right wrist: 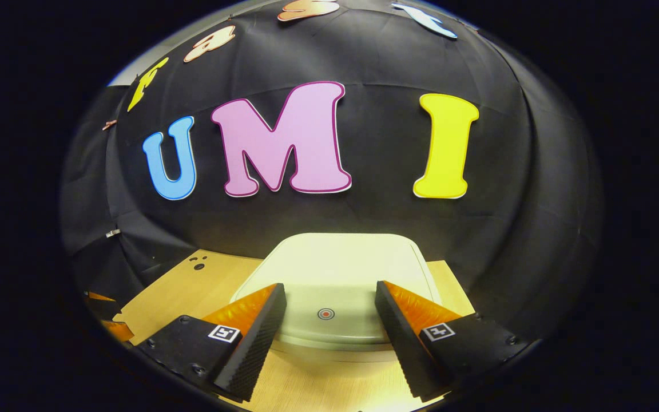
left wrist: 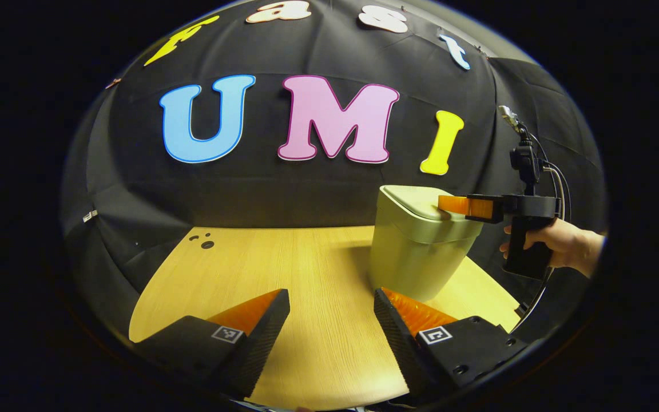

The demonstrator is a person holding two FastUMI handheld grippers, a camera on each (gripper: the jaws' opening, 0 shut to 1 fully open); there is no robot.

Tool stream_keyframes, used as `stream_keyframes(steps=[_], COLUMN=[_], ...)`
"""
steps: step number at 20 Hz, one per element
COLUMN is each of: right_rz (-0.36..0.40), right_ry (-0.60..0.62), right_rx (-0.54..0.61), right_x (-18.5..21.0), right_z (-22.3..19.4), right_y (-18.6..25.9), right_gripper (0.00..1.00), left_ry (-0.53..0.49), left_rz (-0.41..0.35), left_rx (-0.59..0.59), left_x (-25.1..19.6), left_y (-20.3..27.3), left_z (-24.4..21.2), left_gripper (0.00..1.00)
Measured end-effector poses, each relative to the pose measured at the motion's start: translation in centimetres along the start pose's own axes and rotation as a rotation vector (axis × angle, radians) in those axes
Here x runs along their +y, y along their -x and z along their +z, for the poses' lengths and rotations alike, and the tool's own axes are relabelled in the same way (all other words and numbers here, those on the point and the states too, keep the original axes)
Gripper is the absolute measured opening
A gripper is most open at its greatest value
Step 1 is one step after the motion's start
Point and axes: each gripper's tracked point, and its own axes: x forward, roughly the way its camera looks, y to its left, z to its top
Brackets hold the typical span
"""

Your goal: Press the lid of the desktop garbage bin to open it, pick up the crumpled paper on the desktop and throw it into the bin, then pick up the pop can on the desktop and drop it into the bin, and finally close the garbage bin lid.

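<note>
So the bin (left wrist: 421, 252) sits on the right side of the wooden table (left wrist: 306, 269), close to the black cloth wall, and its lid (right wrist: 335, 274) is down flat. No paper or can anywhere I can make out.

In the left gripper view, the right gripper (left wrist: 449, 205) comes in from the right, held level by a hand (left wrist: 558, 246) wrapped around its handle. Its fingertips rest right at the near top edge of the lid, looks like touching, though I can't tell how hard. A cable hangs off the handle.

The right gripper view looks down over the same lid. That gripper's 2 fingers are spread wide, 1 on each side of a small round mark (right wrist: 325, 313) near the lid's front edge, nothing between them except the lid surface below. Whether the tips actually touch the lid from this angle, can't say.

The left gripper (left wrist: 331, 297) hangs low over the bare tabletop, fingers wide apart too, nothing between them. Its right-hand finger (left wrist: 404, 326) sits just in front of the base of the bin, not clearly touching.

A few small dark dots (left wrist: 205, 240) sit on the table's far left corner.
</note>
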Motion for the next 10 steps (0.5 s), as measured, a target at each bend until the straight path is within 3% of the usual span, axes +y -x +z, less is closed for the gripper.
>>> stream_keyframes(steps=[4,10], right_rz=[-0.001,-0.002], right_ry=[0.061,0.038], right_rx=[0.014,-0.002], right_x=[-0.02,0.0], right_z=[-0.37,-0.46], right_y=[-0.08,-0.03], right_gripper=[0.99,1.0], left_ry=[0.01,0.01], left_rz=[0.0,-0.015], left_rx=[0.003,0.0], left_x=[-0.08,-0.8], left_y=[-0.19,-0.07], left_z=[-0.16,-0.2], left_gripper=[0.95,0.96])
